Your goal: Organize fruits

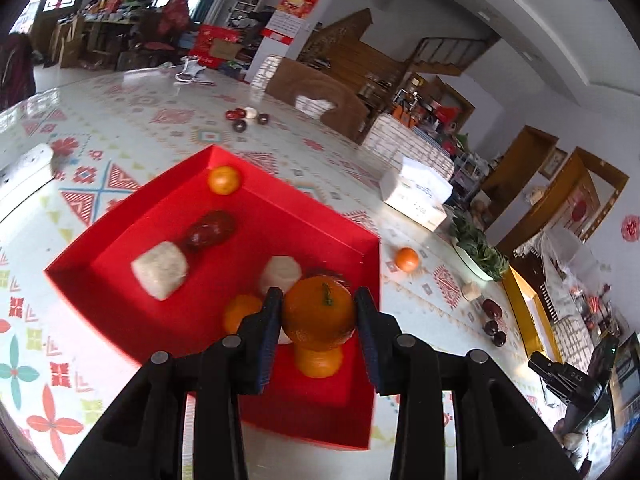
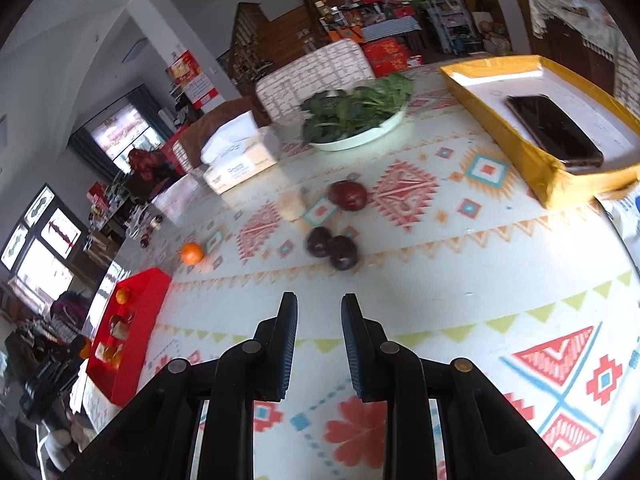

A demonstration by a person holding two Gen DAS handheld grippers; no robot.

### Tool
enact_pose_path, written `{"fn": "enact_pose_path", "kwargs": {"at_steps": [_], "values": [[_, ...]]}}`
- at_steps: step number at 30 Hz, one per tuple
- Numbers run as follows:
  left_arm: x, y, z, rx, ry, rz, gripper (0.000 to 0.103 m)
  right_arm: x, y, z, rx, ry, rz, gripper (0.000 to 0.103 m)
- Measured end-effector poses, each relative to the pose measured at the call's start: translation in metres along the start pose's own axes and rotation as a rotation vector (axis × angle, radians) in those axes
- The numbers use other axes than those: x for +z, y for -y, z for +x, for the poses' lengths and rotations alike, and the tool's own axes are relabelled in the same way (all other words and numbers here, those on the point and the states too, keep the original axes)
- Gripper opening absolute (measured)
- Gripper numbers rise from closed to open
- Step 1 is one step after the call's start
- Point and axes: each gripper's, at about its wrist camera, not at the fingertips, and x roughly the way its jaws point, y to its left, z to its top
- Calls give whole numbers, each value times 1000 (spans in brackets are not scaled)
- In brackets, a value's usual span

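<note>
several fruits already lie in the shallow red cardboard tray (image 1: pixel 120 240): small oranges, a dark red fruit and two pale peeled chunks. the left gripper (image 1: pixel 318 312) is clamped on a round orange mandarin with a green stem (image 1: pixel 318 312), held just above the tray's near corner, over another orange, so this one looks close to being dropped in.

work remains, by my reckoning. one small loose orange (image 1: pixel 407 259) sits on the patterned tablecloth (image 1: pixel 120 120) just outside the tray, and a cluster of dark fruits (image 1: pixel 244 118) waits further off.

the right wrist view adds what the left barely catches: three dark plum-like fruits (image 2: pixel 340 236) and a pale chunk (image 2: pixel 292 204) ahead of the right gripper (image 2: pixel 319 320), whose jaws stand apart and empty above the cloth. it also shows a white bowl of leafy greens (image 2: pixel 360 136) and a yellow tray holding a black phone (image 2: pixel 520 152).
</note>
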Motion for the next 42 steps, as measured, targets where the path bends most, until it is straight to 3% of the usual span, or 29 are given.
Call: {"fn": "enact_pose_path", "kwargs": {"at_steps": [3,12,17,19,22,25,28,36,38,40,42], "values": [[-2,-5,-2,-5,-2,-1,35,1,-16,5,77,-18,1,25],[-5,-13,-5,-16,-4,-17,35,6,-56,31,428,-144,116,25],[-4,-20,-2,-20,-11,-27,35,3,-67,41,546,-191,190,26],[-5,-21,-3,-22,-10,-24,35,7,-66,35,500,-154,180,26],[-5,-21,-2,-29,-9,-21,35,26,-50,21,232,-41,99,26],[-7,-19,0,-35,-12,-19,35,40,-23,25,65,-33,80,29],[-7,-17,4,-37,-17,-19,35,45,-5,38,-6,-64,63,29],[-6,-10,6,-23,-24,0,35,44,-3,85,-156,-122,-96,36],[-6,-11,5,-20,-21,-2,35,42,-3,86,-177,-111,-120,32],[-5,-12,6,-19,-19,-5,35,40,-3,80,-183,-103,-120,21],[-5,-13,6,-21,-19,-5,35,40,-1,75,-177,-99,-109,21]]}}
